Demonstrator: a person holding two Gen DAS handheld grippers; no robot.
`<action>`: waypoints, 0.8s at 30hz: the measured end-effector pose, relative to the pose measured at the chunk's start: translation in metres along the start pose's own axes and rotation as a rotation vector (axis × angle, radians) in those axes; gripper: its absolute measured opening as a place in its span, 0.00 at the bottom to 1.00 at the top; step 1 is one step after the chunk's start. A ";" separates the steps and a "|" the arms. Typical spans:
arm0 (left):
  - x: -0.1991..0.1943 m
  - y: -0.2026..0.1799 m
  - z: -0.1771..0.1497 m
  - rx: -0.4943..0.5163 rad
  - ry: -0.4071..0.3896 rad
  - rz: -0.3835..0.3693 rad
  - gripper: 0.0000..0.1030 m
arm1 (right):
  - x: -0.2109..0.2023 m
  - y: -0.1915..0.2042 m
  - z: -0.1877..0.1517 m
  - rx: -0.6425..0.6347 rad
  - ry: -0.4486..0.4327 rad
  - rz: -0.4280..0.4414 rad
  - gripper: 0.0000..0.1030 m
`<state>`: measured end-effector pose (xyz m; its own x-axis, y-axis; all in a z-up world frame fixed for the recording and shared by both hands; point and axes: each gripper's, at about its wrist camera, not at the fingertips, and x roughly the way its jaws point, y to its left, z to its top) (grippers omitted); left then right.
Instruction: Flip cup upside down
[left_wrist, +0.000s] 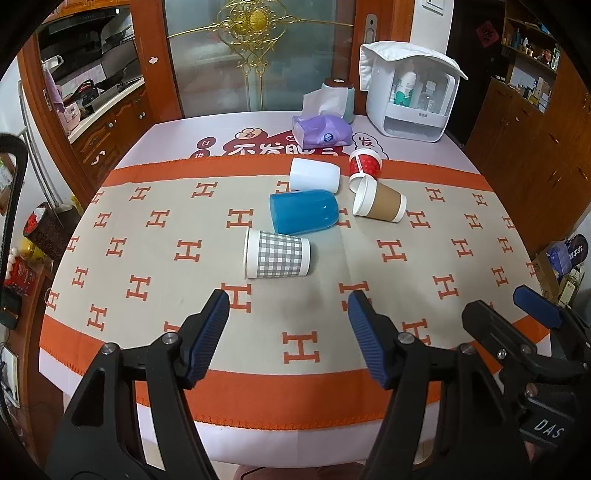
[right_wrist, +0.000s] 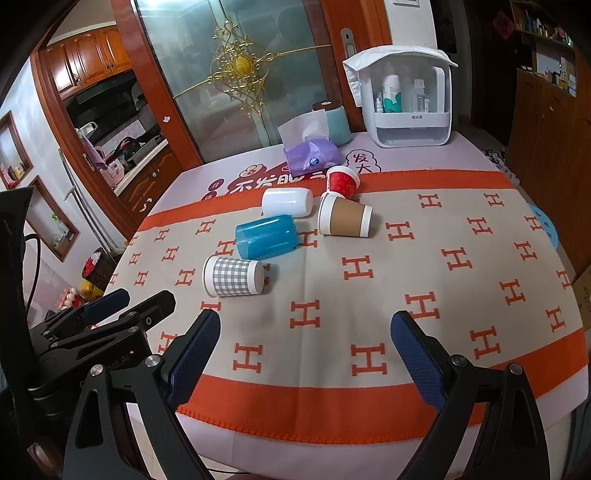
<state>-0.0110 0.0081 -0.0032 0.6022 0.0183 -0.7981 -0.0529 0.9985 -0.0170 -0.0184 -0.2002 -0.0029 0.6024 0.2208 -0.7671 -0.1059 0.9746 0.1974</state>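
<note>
Both grippers hang back over the near edge of the worktop (left_wrist: 207, 122) with nothing between their fingers: the left gripper (left_wrist: 288, 314) has its jaws spread wide, and the right gripper (right_wrist: 304, 334) likewise stands parted and empty. That wide stance suits a start, since a cup on its side needs jaws broad enough to span its body.

Five cups lie tipped on their sides on the blanket (left_wrist: 155, 221). Nearest is the check cup (left_wrist: 277, 253), at about 12 o'clock from the left gripper, its rim toward 9 o'clock and its base toward 3 o'clock; lying crosswise like this, it offers its round wall to a grip from above. Just beyond it, toward 12 o'clock, lies the blue cup (left_wrist: 303, 211), then the white cup (left_wrist: 314, 175). At about 1 o'clock the brown cup (left_wrist: 380, 203) lies with its rim touching the red cup (left_wrist: 365, 164) behind it.

Which cup is meant I cannot tell; the check one seems the likeliest first, being closest and apart from the rest.

Further back stand a tissue pack (left_wrist: 321, 129), a roll (left_wrist: 338, 96) and a white organiser (left_wrist: 410, 92), well clear of the cups.
</note>
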 end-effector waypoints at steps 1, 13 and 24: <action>0.000 0.000 0.000 0.000 0.000 0.000 0.62 | 0.000 0.000 0.000 0.000 0.000 0.000 0.92; -0.002 0.002 -0.002 -0.003 0.005 0.019 0.62 | 0.002 -0.001 -0.002 0.002 0.001 0.000 0.92; 0.000 -0.002 -0.002 0.000 0.016 0.022 0.62 | 0.001 0.000 0.001 0.005 0.003 0.002 0.92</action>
<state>-0.0124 0.0057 -0.0038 0.5877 0.0392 -0.8081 -0.0660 0.9978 0.0004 -0.0173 -0.2004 -0.0035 0.5995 0.2224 -0.7689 -0.1029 0.9741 0.2015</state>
